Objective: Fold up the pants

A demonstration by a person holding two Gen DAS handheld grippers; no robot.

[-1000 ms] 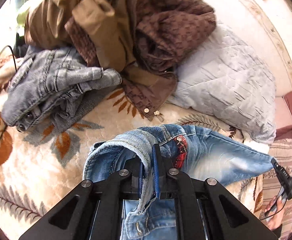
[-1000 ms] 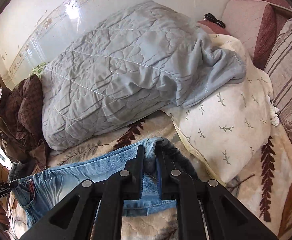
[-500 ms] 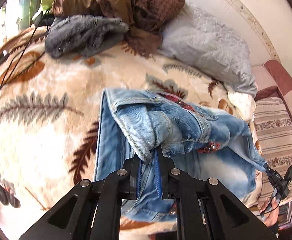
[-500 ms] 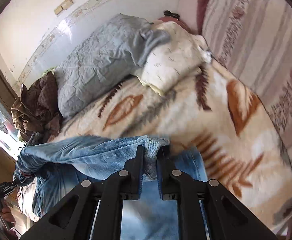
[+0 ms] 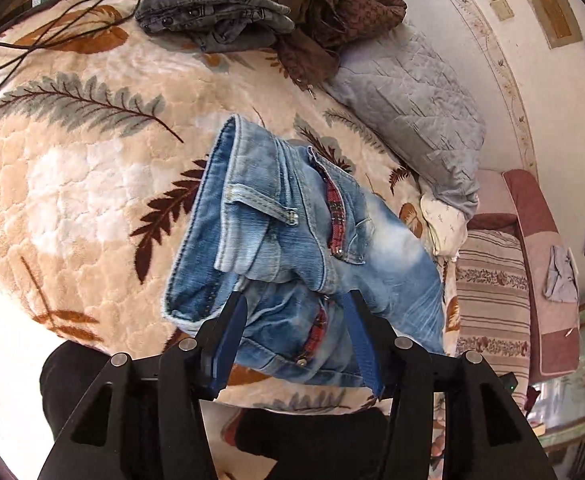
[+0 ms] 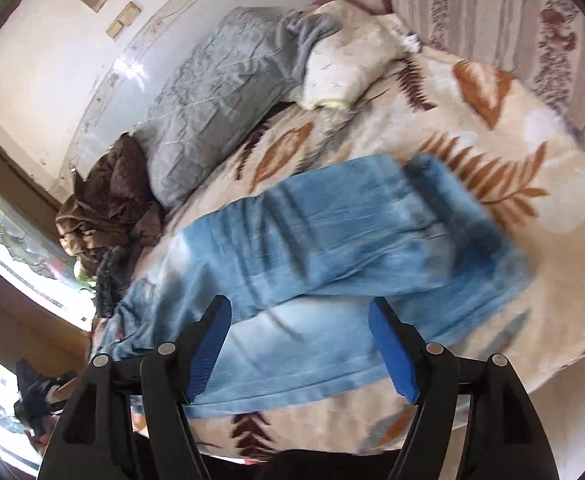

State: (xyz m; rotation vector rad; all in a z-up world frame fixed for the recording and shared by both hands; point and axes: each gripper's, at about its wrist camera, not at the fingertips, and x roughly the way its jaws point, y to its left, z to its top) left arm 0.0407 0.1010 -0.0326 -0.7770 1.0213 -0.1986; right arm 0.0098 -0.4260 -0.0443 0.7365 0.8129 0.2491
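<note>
Light blue jeans (image 5: 292,240) lie on the leaf-patterned blanket (image 5: 72,184), one leg laid over the other. In the left wrist view the waistband end with red plaid trim is bunched just beyond my left gripper (image 5: 296,320), which is open and holds nothing. In the right wrist view the jeans' legs (image 6: 352,240) stretch across the bed, blurred. My right gripper (image 6: 298,328) is open above them and holds nothing.
Grey jeans (image 5: 212,12) and a brown jacket (image 5: 332,12) are piled at the far side. A grey quilted pillow (image 5: 412,96) and a white pillow (image 6: 344,60) lie by the wall. A black cable (image 5: 32,40) runs over the blanket. A striped cushion (image 5: 492,300) stands at the right.
Both grippers were shut on the jeans and have opened, letting the jeans drop onto the blanket. Both have pulled back toward the bed's near edge.
</note>
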